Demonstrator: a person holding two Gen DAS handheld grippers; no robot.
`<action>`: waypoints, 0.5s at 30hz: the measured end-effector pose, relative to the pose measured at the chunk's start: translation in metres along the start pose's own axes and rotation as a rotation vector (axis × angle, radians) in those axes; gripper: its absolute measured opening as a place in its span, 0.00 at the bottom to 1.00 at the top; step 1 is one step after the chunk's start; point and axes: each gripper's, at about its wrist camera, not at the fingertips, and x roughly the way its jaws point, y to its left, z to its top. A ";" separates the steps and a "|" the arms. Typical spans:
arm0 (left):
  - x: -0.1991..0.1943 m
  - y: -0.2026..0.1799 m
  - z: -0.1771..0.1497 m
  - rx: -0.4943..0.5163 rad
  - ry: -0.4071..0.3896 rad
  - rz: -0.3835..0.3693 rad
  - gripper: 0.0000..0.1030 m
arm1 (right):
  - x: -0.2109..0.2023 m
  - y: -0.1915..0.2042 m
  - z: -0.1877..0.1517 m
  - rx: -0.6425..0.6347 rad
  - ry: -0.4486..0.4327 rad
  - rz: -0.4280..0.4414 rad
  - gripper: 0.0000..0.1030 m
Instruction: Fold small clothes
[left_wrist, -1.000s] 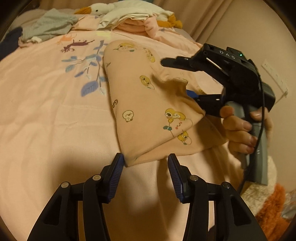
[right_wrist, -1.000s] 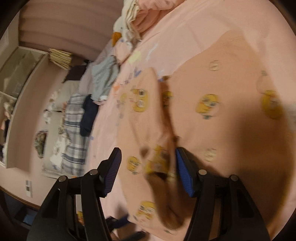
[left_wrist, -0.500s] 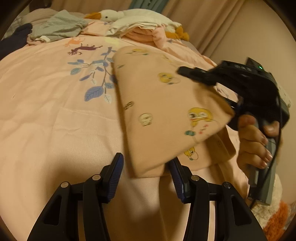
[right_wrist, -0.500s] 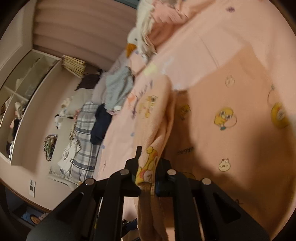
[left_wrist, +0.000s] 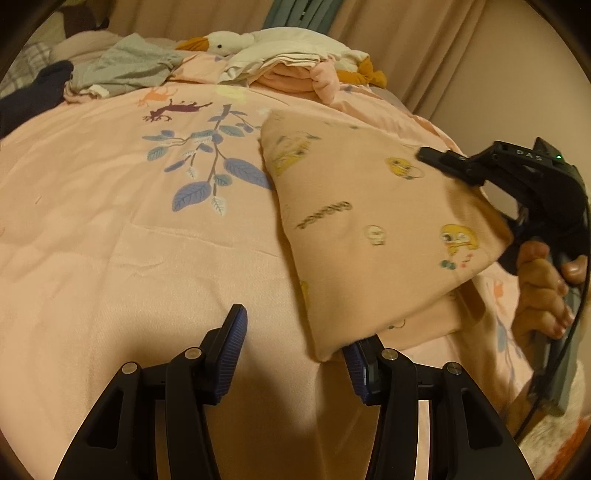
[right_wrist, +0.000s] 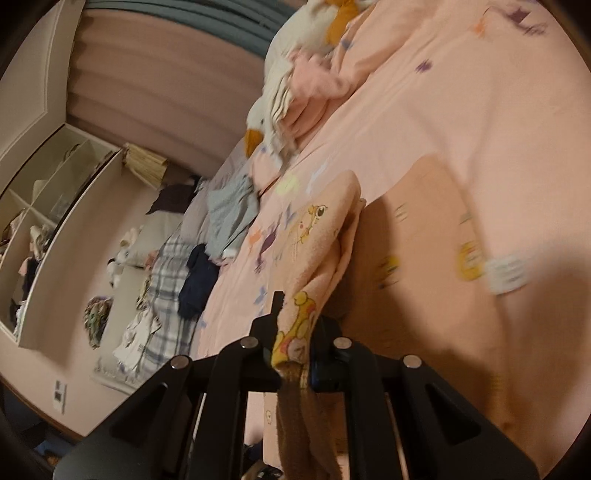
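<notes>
While the pink bedspread (left_wrist: 110, 258) lies spread out with its leaf-and-animal print, a dark blue garment (left_wrist: 33, 98) and a grey one (left_wrist: 125, 68) sit bunched at its far left corner, and next to them a white plush goose (left_wrist: 258, 40) rests over a small stack of folded pale clothes (left_wrist: 295, 70). Nearer, the left gripper (left_wrist: 295, 343) hovers low over the bedspread with its blue-padded jaws standing partly apart; nothing is pinched between them, though the near corner of the peach garment (left_wrist: 369, 229) hangs just over the right-hand pad. That garment — peach fleece printed with little yellow cartoon figures — lies to the right of the leaf print, its far end on the bedspread and its right edge raised off it. Further right, the right gripper (right_wrist: 293, 354) is clamped tight on that raised edge; from its own camera the cloth is squeezed between the closed jaws, a tail of it drooping below, while the rest runs away from the jaws toward the bedspread. At the far right a person's hand (left_wrist: 543, 291) wraps around the gripper's handle, a cable trailing down beside it.
</notes>
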 end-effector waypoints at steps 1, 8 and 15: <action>0.000 -0.001 0.000 0.013 -0.001 0.008 0.48 | -0.004 -0.002 0.001 -0.001 -0.002 0.001 0.11; 0.002 -0.008 -0.004 0.062 -0.013 0.057 0.48 | -0.019 -0.011 -0.002 -0.073 0.002 -0.141 0.11; 0.002 -0.018 -0.009 0.117 -0.029 0.114 0.48 | -0.018 -0.038 -0.008 -0.079 0.028 -0.273 0.11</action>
